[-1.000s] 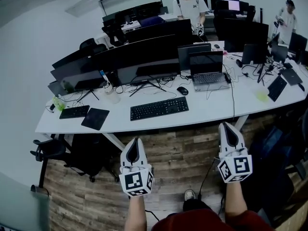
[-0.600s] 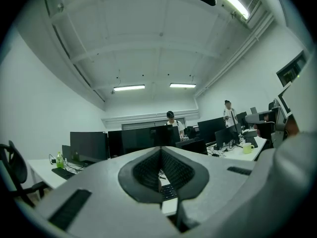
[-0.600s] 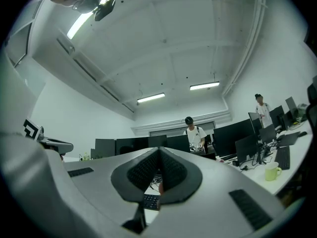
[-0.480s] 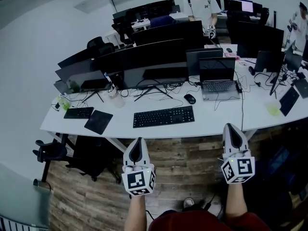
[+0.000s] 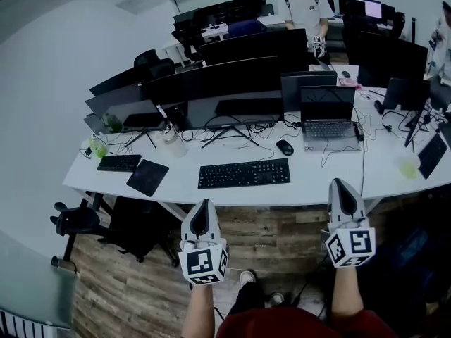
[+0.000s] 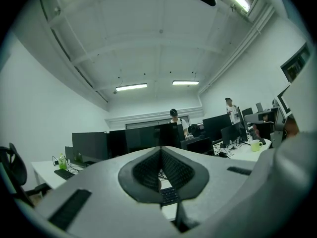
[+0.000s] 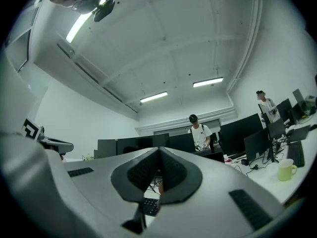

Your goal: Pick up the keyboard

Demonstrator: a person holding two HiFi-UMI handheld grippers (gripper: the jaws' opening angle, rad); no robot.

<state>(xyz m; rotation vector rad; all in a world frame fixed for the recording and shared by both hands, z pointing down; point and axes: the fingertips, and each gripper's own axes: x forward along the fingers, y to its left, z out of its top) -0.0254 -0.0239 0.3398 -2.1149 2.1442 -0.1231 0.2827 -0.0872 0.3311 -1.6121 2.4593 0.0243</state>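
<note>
A black keyboard (image 5: 244,173) lies flat near the front edge of the long white desk (image 5: 331,185) in the head view. A sliver of the keyboard (image 6: 169,195) shows under the jaws in the left gripper view, and the keyboard (image 7: 150,206) shows likewise in the right gripper view. My left gripper (image 5: 201,209) hovers over the wooden floor just short of the desk edge, shut and empty. My right gripper (image 5: 342,187) is level with the desk's front edge, to the right of the keyboard, shut with nothing in it.
Behind the keyboard stand several dark monitors (image 5: 211,83), a mouse (image 5: 285,147) and an open laptop (image 5: 328,115). A small second keyboard (image 5: 118,163) and a black pad (image 5: 147,177) lie at the left end. An office chair (image 5: 77,220) stands lower left. Two people (image 5: 304,9) stand at the far desks.
The desk and keyboard have drawn closer and shifted right in the head view as both grippers moved forward. Both stayed shut.
</note>
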